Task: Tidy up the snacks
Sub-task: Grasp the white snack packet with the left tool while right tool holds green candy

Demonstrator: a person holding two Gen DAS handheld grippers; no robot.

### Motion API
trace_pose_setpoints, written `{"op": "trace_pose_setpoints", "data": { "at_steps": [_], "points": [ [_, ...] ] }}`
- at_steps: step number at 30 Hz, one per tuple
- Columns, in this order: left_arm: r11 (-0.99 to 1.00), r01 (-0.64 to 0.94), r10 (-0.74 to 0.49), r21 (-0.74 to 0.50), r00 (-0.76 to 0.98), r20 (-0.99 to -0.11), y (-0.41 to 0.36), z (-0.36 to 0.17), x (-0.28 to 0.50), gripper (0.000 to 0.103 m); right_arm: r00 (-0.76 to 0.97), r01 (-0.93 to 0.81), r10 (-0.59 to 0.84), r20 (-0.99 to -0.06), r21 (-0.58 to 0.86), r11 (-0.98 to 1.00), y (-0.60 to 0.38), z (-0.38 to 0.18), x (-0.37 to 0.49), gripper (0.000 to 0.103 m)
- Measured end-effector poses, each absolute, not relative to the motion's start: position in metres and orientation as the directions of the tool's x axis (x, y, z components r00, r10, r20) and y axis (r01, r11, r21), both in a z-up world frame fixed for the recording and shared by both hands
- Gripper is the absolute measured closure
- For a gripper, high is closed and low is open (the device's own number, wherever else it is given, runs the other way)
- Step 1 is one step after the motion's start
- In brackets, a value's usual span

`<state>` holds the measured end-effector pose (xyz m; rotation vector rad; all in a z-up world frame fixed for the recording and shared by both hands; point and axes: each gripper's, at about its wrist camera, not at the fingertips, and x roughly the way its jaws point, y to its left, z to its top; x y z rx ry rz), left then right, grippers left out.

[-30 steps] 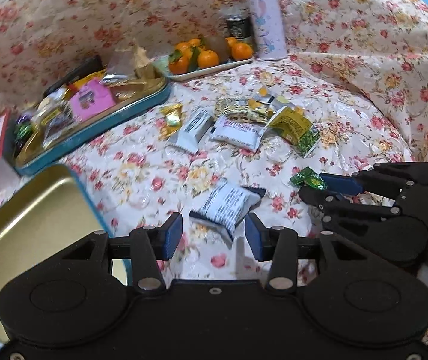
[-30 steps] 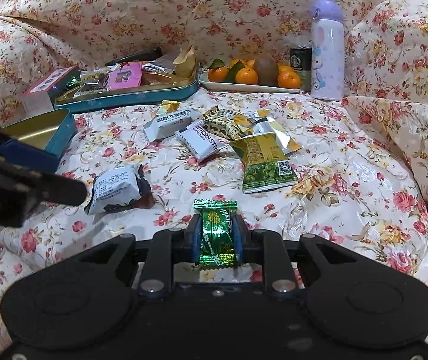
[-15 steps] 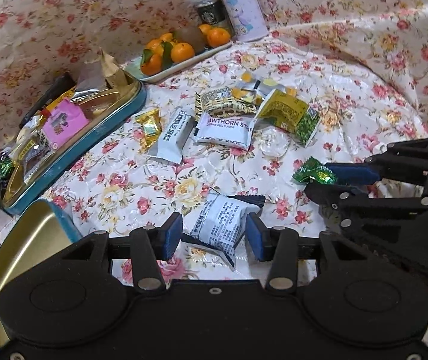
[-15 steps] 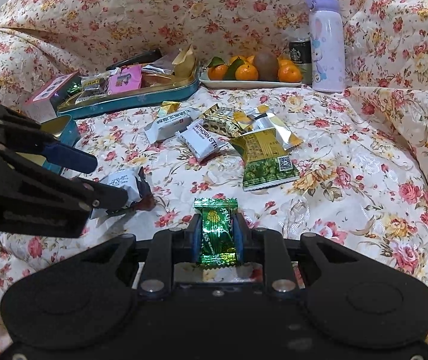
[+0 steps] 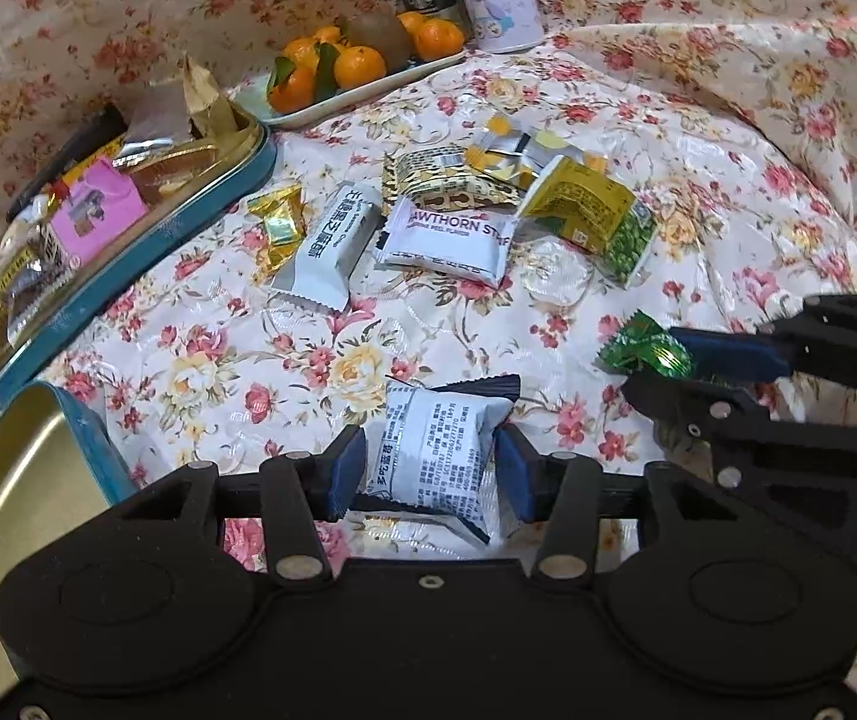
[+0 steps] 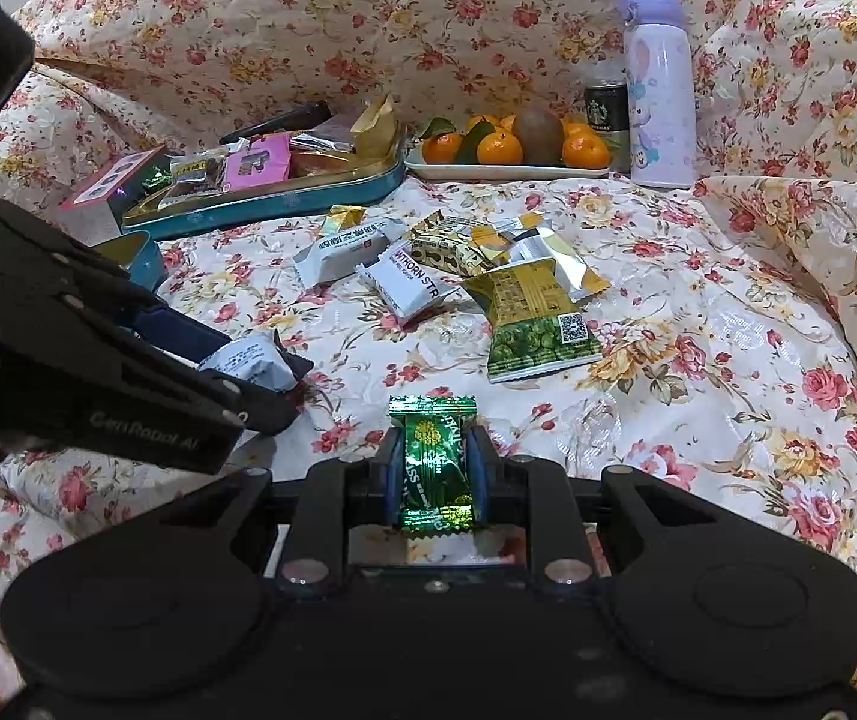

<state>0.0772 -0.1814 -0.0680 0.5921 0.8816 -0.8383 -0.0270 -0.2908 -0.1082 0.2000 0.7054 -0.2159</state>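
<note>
Low in the middle of the left view, the left gripper (image 5: pixel 431 471) has come down and forward since a moment ago, and now the white snack pack (image 5: pixel 437 453) sits between its blue pads. The jaws are opening wide, with small gaps on both sides, so the pack is not squeezed yet. That means the grab is probably next. In the right view, low in the middle, the right gripper (image 6: pixel 436 474) stays shut tight on a green candy (image 6: pixel 433 462) and has not moved.

At the lower left of the left view is the edge of a gold tin (image 5: pixel 14 516), close by, a likely home for the pack. The flowered cloth (image 5: pixel 284 360) between them is bare, so there is room. Farther up lie more loose snack packs (image 5: pixel 446 234). At the upper left, the blue tray (image 5: pixel 206 204) is already full of treats. At the far top sits a plate of oranges (image 5: pixel 338 108)
</note>
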Motion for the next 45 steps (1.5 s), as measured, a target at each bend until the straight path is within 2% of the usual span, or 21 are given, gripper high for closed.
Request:
{"op": "trace_pose_setpoints", "data": {
  "at_steps": [2,6,12,20,27,45],
  "points": [
    [0.571,0.817,-0.386,0.084,0.357,-0.851,-0.180,-0.069,0.080,0.046,0.741,0.261,-0.127,-0.660,0.108,0.959,-0.291,-0.108,-0.027,0.080],
    [0.648,0.760,-0.363,0.043,0.358,-0.860,-0.178,-0.072,0.090,0.032,0.739,0.266,-0.126,-0.662,0.114,0.957,-0.290,-0.108,-0.027,0.080],
    [0.677,0.735,-0.364,0.026,0.365,-0.857,-0.176,-0.074,0.090,0.031,0.738,0.264,-0.130,-0.663,0.106,0.959,-0.289,-0.107,-0.026,0.080],
    [0.697,0.717,-0.382,0.013,0.386,-0.840,-0.172,-0.075,0.085,0.034,0.732,0.264,-0.140,-0.666,0.088,0.960,-0.287,-0.107,-0.024,0.080],
    [0.710,0.704,-0.384,0.016,0.406,-0.829,-0.175,-0.072,0.075,0.050,0.728,0.260,-0.143,-0.671,0.078,0.962,-0.288,-0.106,-0.022,0.080],
    [0.721,0.693,-0.380,-0.030,0.359,-0.852,-0.160,-0.068,0.069,0.050,0.723,0.250,-0.150,-0.674,0.052,0.967,-0.287,-0.106,-0.021,0.080]
  ]
}}
